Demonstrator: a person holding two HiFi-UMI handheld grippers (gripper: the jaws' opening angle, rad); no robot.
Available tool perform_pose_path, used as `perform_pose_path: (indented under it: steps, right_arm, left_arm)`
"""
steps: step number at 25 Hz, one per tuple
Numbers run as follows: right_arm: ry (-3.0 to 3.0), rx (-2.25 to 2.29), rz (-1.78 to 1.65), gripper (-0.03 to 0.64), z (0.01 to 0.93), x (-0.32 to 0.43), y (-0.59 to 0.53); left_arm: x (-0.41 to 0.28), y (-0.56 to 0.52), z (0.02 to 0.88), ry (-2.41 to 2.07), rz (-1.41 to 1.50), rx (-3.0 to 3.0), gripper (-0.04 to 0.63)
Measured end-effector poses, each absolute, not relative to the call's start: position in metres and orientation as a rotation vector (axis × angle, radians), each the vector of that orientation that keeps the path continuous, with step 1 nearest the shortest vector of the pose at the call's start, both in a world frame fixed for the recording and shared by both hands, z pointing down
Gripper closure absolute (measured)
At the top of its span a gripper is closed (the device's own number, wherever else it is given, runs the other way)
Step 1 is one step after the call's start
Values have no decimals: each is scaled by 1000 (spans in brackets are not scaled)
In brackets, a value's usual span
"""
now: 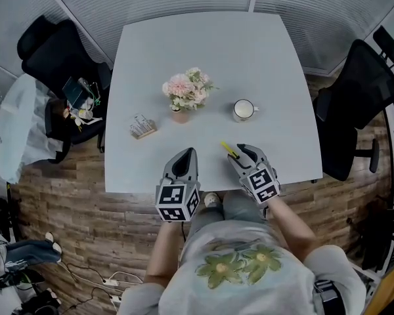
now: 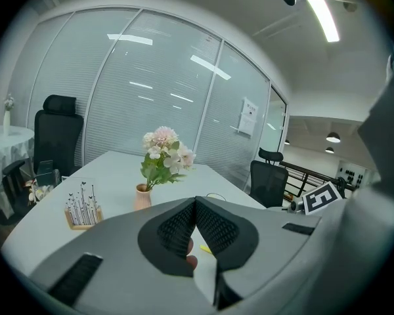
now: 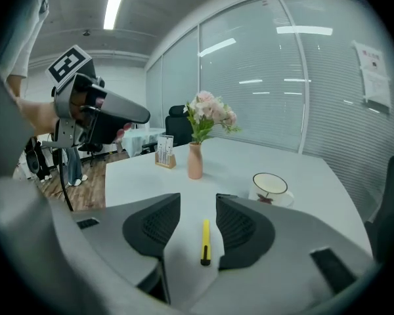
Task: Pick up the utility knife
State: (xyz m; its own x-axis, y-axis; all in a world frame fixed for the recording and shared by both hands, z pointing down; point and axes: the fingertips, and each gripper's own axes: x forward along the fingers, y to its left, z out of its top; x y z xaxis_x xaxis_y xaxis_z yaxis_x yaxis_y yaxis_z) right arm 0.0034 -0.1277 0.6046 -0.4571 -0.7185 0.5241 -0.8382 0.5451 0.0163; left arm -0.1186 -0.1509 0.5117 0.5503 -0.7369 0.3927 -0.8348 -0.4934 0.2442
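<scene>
The utility knife (image 3: 205, 241) is a slim yellow one with a black end, lying flat on the white table (image 1: 210, 51) near its front edge. In the head view the knife (image 1: 229, 149) shows just ahead of my right gripper (image 1: 240, 151). My right gripper (image 3: 198, 223) is open, its two jaws either side of the knife and apart from it. My left gripper (image 1: 184, 157) hovers over the front edge, left of the knife; in its own view the left gripper (image 2: 196, 209) has its jaws meeting at the tips, nothing between them.
A vase of pink flowers (image 1: 186, 92) stands mid-table, a white mug (image 1: 243, 109) to its right, a small wooden card holder (image 1: 142, 126) to its left. Black office chairs (image 1: 354, 104) flank the table, one (image 1: 56, 51) at the left.
</scene>
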Motion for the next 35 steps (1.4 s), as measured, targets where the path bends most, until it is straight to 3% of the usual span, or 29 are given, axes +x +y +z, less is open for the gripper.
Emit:
perform_pose_path:
  steps: [35]
  right_arm:
    - [-2018,986,488,440,722,19,-134]
  left_arm:
    - [-80,-173,523,-1316,374,2297,592]
